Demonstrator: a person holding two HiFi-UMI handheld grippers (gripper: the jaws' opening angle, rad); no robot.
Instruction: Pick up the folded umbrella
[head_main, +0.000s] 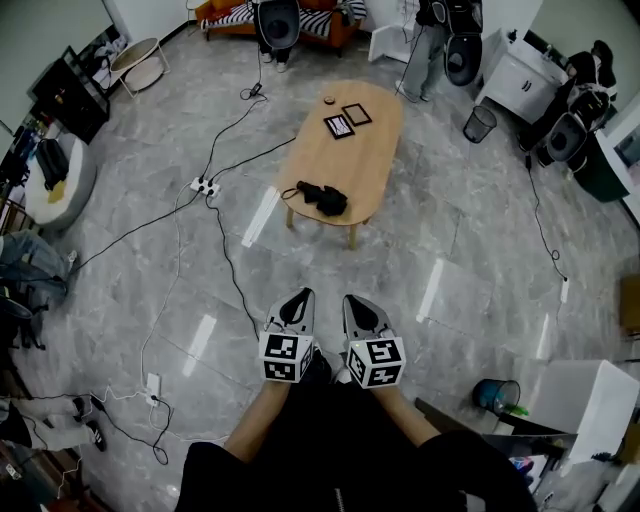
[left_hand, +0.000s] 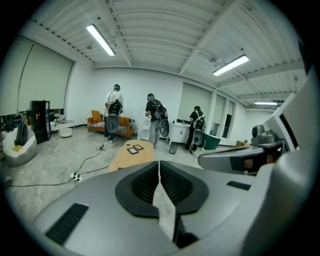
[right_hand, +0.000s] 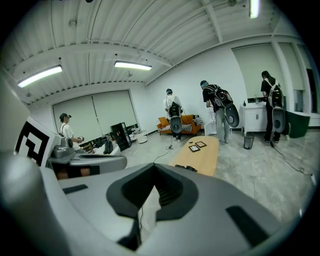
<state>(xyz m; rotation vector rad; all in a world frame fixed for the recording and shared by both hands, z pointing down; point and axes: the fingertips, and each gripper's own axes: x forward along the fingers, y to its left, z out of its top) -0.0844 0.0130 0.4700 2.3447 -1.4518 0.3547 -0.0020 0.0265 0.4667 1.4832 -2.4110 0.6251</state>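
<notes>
Left hand-held gripper (head_main: 303, 297) sits low in the head view, its jaws pressed together with nothing between them; its own view shows them meeting at the tips. Ahead of it, well apart across open floor (head_main: 400, 260), stands the oval wooden bench (head_main: 372, 150). The folded umbrella (head_main: 322, 198) lies on the bench's near end, a black bundle close to the edge. Its long axis runs roughly left to right across the head view, crosswise to the line along which both grippers point. It lies almost straight ahead, between the two grippers' lines, so neither hand looks clearly nearer. Right hand-held gripper (head_main: 351, 301), just beside the left one, is likewise closed and empty. I judge the reach not yet made: the gap to the bench has to close, and one pair of jaws has to spread and come at the bundle across its narrow width.
</notes>
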